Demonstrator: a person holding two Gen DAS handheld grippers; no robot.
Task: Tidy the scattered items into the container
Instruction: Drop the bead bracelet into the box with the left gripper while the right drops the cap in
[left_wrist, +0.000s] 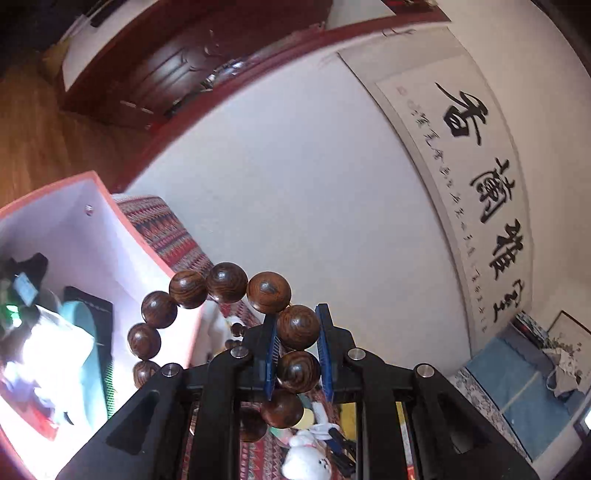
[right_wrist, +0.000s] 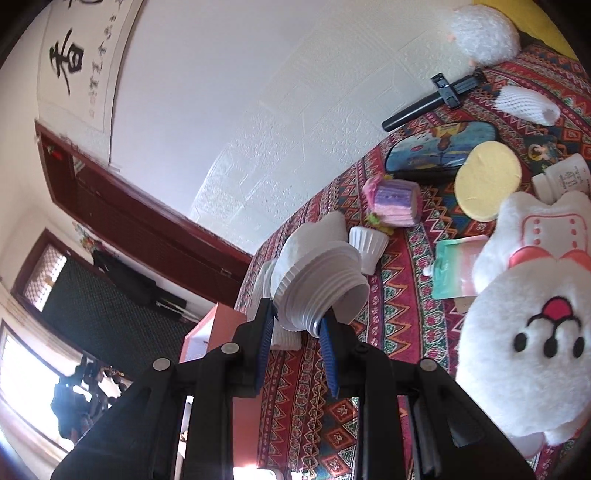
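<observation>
- The left gripper (left_wrist: 298, 334) is clamped on a wooden bead bracelet (left_wrist: 229, 282); its blue pads (left_wrist: 325, 350) press one large brown bead from both sides, with a second bead sitting between them lower down.
- The rest of the bracelet arcs up and to the left of the jaws, then curls down again, so the ring hangs roughly on edge, in the air beside the open top of the container.
- The pink-walled container (left_wrist: 110, 206) lies at the left of that view, white inside, already holding a teal item and some dark and white things that are too blurred to name.
- The right gripper (right_wrist: 297, 325) is closed on a white threaded plastic fitting (right_wrist: 321, 288), the pads gripping its ribbed neck.
- The fitting's long axis runs from upper left to lower right, its open mouth turned toward the lower right; it is held above the patterned cloth.
- The red patterned cloth (right_wrist: 399, 295) covers the surface, which meets a white wall (right_wrist: 258, 92) with a calligraphy scroll (left_wrist: 461, 147).
- On the cloth lie a white plush toy (right_wrist: 535, 332), a yellow round disc (right_wrist: 487, 181), a small white ribbed cup (right_wrist: 369, 243), a pink-and-purple knitted item (right_wrist: 395, 203) and a black rod-shaped tool (right_wrist: 428, 103).
- A corner of the container (right_wrist: 218, 332) shows just behind the right gripper's left finger.
</observation>
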